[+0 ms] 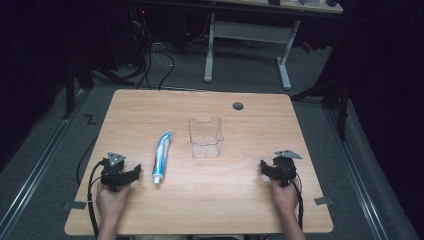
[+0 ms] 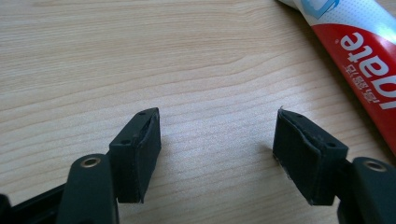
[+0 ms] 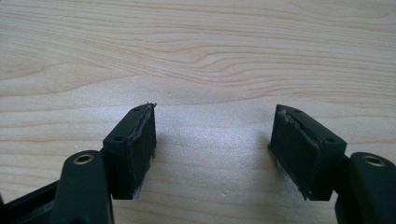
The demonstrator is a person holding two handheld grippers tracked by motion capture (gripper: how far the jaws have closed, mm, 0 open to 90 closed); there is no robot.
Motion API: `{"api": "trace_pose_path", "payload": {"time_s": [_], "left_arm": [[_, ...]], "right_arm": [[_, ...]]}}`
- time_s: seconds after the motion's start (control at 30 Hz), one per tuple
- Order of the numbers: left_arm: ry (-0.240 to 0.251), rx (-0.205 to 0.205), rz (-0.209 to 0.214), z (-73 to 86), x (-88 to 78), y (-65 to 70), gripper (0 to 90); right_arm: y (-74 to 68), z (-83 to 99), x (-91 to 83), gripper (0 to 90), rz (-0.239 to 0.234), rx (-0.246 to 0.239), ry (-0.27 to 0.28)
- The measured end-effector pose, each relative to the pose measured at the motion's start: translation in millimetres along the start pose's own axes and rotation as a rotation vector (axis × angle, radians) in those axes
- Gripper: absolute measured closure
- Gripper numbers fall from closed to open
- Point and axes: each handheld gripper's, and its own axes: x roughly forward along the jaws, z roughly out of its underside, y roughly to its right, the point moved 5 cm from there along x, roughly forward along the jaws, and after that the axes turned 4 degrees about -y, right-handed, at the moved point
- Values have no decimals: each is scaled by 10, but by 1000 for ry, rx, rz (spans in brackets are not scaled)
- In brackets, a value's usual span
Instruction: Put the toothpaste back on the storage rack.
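Note:
A blue, white and red toothpaste tube point(image 1: 161, 156) lies lengthwise on the wooden table point(image 1: 200, 210), cap toward the near side. A clear plastic box point(image 1: 205, 136) stands just right of it, empty as far as I can see. My left gripper point(image 1: 134, 173) rests on the table left of the tube, open, with bare wood between its pads point(image 2: 140, 154); the tube point(image 2: 359, 51) crosses that view's upper right corner. My right gripper point(image 1: 264, 167) sits at the table's right side, open over bare wood, its pads point(image 3: 299, 147) wide apart.
A round grey grommet point(image 1: 238, 106) sits near the table's far edge. Beyond the table stand a white desk frame point(image 1: 250, 45) and cables on the floor point(image 1: 150, 60). Bits of tape point(image 1: 323, 201) mark the near corners.

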Motion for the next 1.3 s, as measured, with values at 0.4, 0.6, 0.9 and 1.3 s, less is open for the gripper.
{"api": "trace_pose_path", "payload": {"time_s": [0.4, 0.6, 0.9, 1.3], "left_arm": [[-3, 11, -3, 4, -2, 10, 322], [-3, 17, -2, 9, -4, 15, 321], [-4, 17, 1, 8, -5, 14, 322], [-32, 3, 65, 50, -87, -2, 296]], "right_arm": [[-7, -6, 5, 311, 1, 4, -2], [-11, -13, 11, 310, 4, 5, -1], [-14, -9, 9, 310, 2, 0, -1], [-28, 0, -1, 308, -10, -8, -2]]}}
